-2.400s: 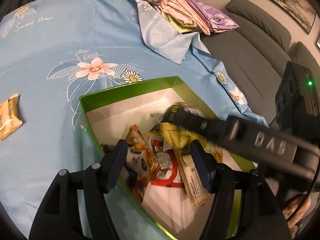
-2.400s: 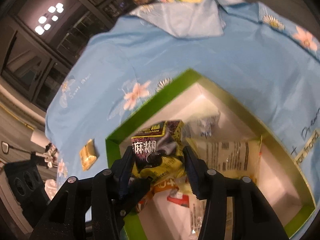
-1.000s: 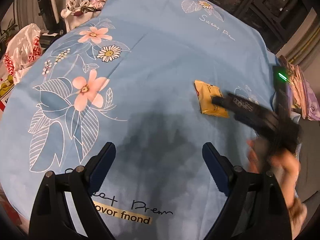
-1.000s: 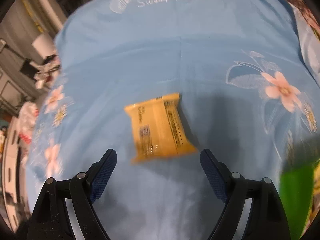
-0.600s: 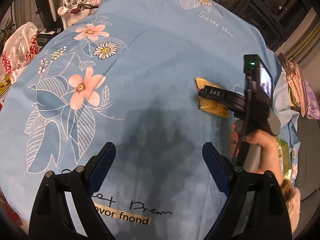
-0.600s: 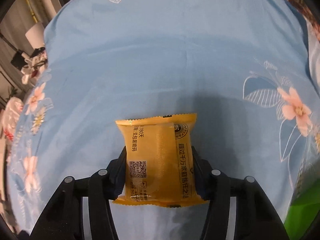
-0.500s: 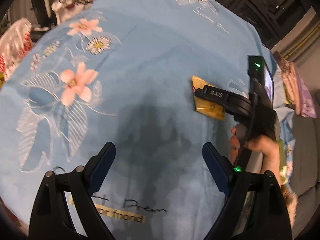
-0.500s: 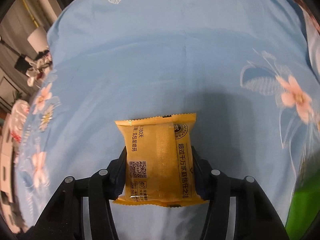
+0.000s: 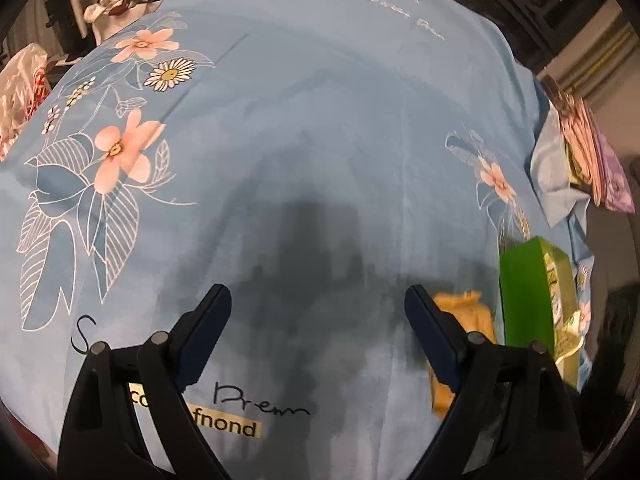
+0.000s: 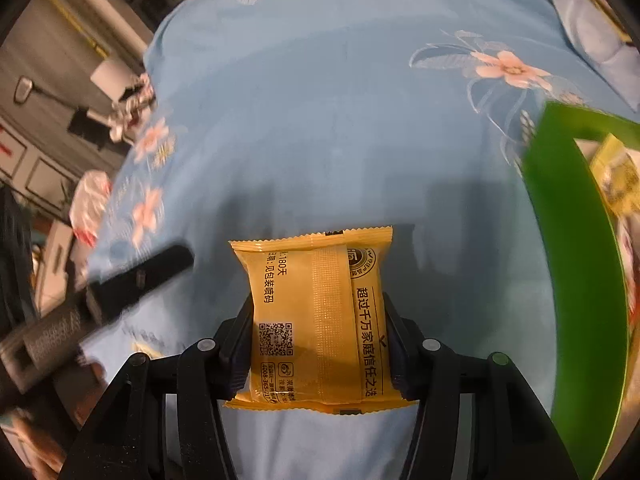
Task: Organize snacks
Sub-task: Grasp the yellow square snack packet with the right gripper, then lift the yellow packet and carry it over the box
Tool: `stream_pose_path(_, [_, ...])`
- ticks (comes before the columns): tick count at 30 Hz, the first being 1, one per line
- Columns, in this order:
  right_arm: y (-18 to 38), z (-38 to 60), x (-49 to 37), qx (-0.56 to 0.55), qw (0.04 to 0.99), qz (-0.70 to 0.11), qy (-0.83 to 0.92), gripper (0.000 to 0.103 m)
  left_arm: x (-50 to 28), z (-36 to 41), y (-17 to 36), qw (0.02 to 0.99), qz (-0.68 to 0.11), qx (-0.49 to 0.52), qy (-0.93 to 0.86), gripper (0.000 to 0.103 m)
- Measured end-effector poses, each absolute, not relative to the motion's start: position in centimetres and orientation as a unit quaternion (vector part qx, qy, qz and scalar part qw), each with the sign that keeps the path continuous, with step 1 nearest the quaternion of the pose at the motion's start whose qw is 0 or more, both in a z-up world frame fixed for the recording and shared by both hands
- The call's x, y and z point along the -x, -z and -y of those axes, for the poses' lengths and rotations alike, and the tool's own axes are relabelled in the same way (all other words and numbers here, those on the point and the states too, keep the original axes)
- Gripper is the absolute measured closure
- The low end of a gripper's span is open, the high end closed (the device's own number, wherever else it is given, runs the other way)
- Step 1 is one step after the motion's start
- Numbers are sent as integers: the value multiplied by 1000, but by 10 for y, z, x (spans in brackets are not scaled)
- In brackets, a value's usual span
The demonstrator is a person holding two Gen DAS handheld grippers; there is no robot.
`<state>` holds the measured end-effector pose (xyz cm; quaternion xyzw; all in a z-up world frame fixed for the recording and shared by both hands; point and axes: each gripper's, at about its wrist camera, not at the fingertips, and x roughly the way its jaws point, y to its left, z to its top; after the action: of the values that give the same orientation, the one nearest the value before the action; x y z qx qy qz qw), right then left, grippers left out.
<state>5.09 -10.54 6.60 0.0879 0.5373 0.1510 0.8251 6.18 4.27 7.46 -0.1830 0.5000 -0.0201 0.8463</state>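
Note:
A yellow snack packet [image 10: 316,316] with black print and a QR code sits between the jaws of my right gripper [image 10: 318,322], which is shut on its two sides and holds it above the blue cloth. In the left wrist view the same yellow packet [image 9: 476,316] shows blurred behind my right finger. The green box [image 10: 560,240] stands to the right, with several snack packets inside; in the left wrist view the green box [image 9: 524,300] is at the right edge. My left gripper [image 9: 318,324] is open over bare cloth with nothing between its fingers.
A blue floral cloth [image 9: 300,120] covers the table. Folded pink and purple fabrics [image 9: 592,160] lie at the far right. The other gripper's dark body [image 10: 100,300] crosses the lower left of the right wrist view. Bags and clutter [image 9: 20,88] lie beyond the left table edge.
My right gripper closed on the yellow packet, lifted it and carried it toward the green box, which has come into both views. My left gripper stayed open and shifted slightly.

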Motion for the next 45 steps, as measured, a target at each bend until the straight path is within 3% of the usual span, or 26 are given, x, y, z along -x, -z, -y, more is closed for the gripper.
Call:
stream_pose_path(5, [-54, 110, -40, -92, 817, -553, -133, 45, -59, -29, -73, 850, -503, 152, 25, 14])
stream_pose_path(10, [-66, 131, -35, -142, 820, -534, -149, 32, -54, -25, -74, 855, -498, 143, 25, 14])
stream_pose_path(19, [-84, 167, -32, -222, 834, -474, -173, 32, -42, -8, -68, 824, -517, 200, 113, 15])
stream_pose_path(23, [-78, 172, -34, -219, 827, -485, -181, 46, -37, 7, -57, 803, -538, 213, 144, 23])
stream_pose_path(29, [-59, 175, -37, -242, 800, -518, -184, 46, -28, 34, -52, 797, -542, 195, 183, 36])
stream_pose_path(31, [-50, 173, -40, -247, 786, -535, -185, 46, -28, 38, -49, 796, -546, 187, 182, 48])
stream_pose_path(34, [-40, 168, -42, -239, 778, -551, -183, 46, -30, 47, -43, 795, -552, 175, 180, 54])
stream_pose_path(45, [-32, 163, -45, -242, 774, -552, -195, 50, -29, 55, -48, 819, -524, 140, 190, 63])
